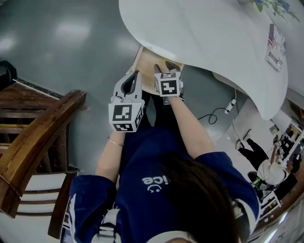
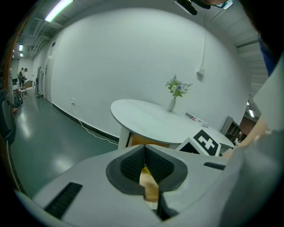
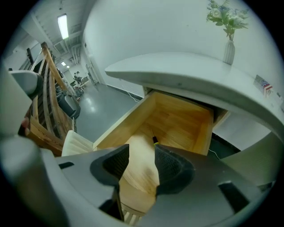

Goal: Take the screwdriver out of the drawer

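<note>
Hovering over the open drawer [image 3: 124, 122]
Right gripper [image 3: 142, 147], jaws spread and empty, hangs near the drawer's front edge; what looks like the screwdriver [image 3: 155, 140] lies on the drawer floor just past its right jaw. Left gripper [image 2: 144, 148] is pressed together.

A grey glossy floor [image 1: 71, 42] is spreading across the head view from 9 to 12 o'clock, throwing back soft patches of ceiling light. A white round table [image 1: 204, 33] is curving over the 12 to 2 o'clock part, and a small printed card [image 1: 275, 45] is lying near its 2 o'clock edge. A dark wooden chair [image 1: 33, 137] is standing at 8 to 9 o'clock. A cable [image 1: 214, 110] is trailing over the floor at 3 o'clock.

In the left gripper view a plain white wall [image 2: 133, 57] is rising behind the table. A vase of flowers [image 2: 176, 91] is standing on the tabletop at about 1 o'clock. A strip light [image 2: 57, 9] is glowing at 11 o'clock. People [image 2: 22, 75] are standing far off at 9 o'clock, too small to make out.
</note>
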A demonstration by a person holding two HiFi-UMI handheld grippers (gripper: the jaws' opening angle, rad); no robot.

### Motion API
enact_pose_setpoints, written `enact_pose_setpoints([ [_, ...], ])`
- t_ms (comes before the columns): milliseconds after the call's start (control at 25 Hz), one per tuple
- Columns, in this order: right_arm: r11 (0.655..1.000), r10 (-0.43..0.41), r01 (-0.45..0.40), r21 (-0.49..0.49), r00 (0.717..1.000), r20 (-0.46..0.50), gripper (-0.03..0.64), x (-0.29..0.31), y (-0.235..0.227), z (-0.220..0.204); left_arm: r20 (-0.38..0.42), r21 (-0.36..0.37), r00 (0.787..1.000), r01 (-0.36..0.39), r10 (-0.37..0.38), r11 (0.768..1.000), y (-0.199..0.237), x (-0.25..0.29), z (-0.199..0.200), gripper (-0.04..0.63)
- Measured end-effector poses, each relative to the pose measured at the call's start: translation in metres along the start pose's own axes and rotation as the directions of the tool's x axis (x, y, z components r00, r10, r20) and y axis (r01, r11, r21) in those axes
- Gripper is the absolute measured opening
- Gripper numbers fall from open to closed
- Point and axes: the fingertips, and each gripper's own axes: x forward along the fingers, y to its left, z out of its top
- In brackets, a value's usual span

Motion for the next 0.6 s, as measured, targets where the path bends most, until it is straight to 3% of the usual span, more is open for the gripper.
enact_pose_setpoints([
  [280,0.998,0.047,-0.039,0.05,0.985,-0.168,0.207,0.022,0.0,-0.019,0.013,0.004,1.0,0.011,-0.011,1.0,0.002,0.012,0.011,0.005],
  [480,1.0,0.02,-0.021,-0.009,0.993,-0.117,0.209,0.024,0.005,-0.006,0.003,0.016,1.0,0.019,-0.019,1.0,0.009,0.012,0.009,0.005],
  [600,1.0,-0.014,0.015,0.012,0.994,-0.109,0.228,0.025,-0.003,0.004,-0.005,0.016,1.0,0.02,-0.02,1.0,0.012,0.012,0.008,0.005],
])
